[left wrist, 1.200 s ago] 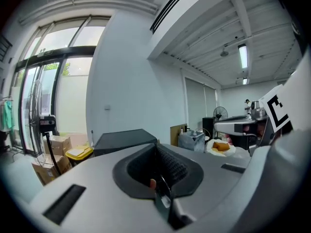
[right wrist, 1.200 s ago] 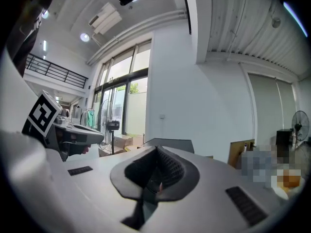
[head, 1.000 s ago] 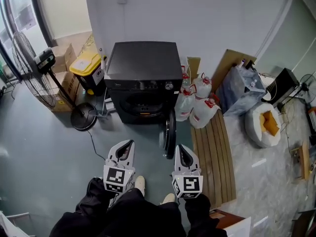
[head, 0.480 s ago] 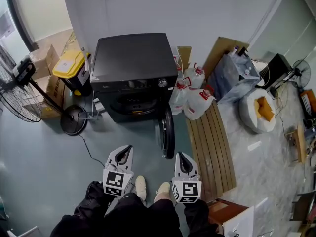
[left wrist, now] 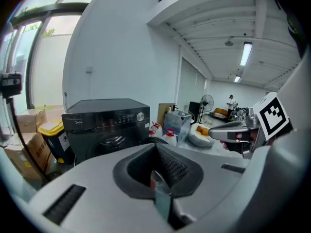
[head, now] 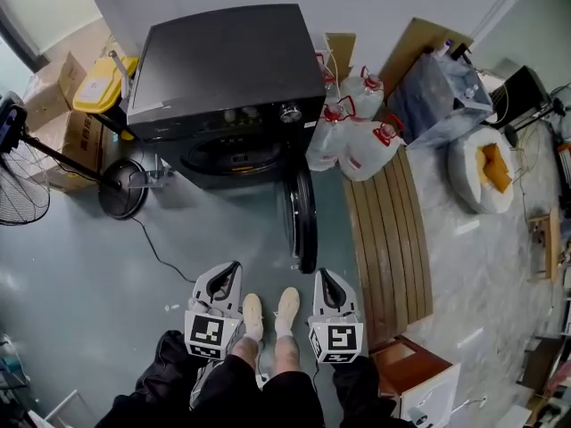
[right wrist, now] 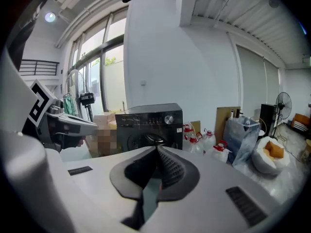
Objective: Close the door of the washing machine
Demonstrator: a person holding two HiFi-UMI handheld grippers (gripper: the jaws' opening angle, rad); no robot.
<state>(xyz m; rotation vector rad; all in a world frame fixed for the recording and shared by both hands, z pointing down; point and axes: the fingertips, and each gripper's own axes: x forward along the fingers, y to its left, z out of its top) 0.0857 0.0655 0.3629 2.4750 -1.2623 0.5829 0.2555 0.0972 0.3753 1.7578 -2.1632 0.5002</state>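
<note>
Floor: a glossy grey-green floor (head: 80,275) is seen over the left and middle of the head view, with pale marbled flooring at the right.
Washing machine: a black front-loading washing machine (head: 227,61) is set against the white wall at the upper middle of the frame. Its drum opening (head: 234,154) is uncovered.
Door: the round door (head: 306,221) is swung wide out from the right side of the machine's front. It is seen edge-on at the centre of the frame and is not closed.
Left gripper: the left gripper (head: 229,272) is held low at the lower middle, pointed towards the machine. Its jaws are pressed together with nothing between them, and it is apart from the door.
Right gripper: the right gripper (head: 326,277) is held near the door's lower end in the frame, not in contact with it. Its jaws are likewise closed and empty.
Person: two light shoes (head: 254,315) are seen between the grippers, with dark clothing at the bottom edge.
Right of the machine: clear water jugs (head: 352,145) with red caps are grouped beside the machine, above a slatted wooden board (head: 388,239).
Left of the machine: a standing fan (head: 22,185), a yellow-lidded bin (head: 98,87) and cardboard boxes (head: 53,92) are gathered at the upper left.
</note>
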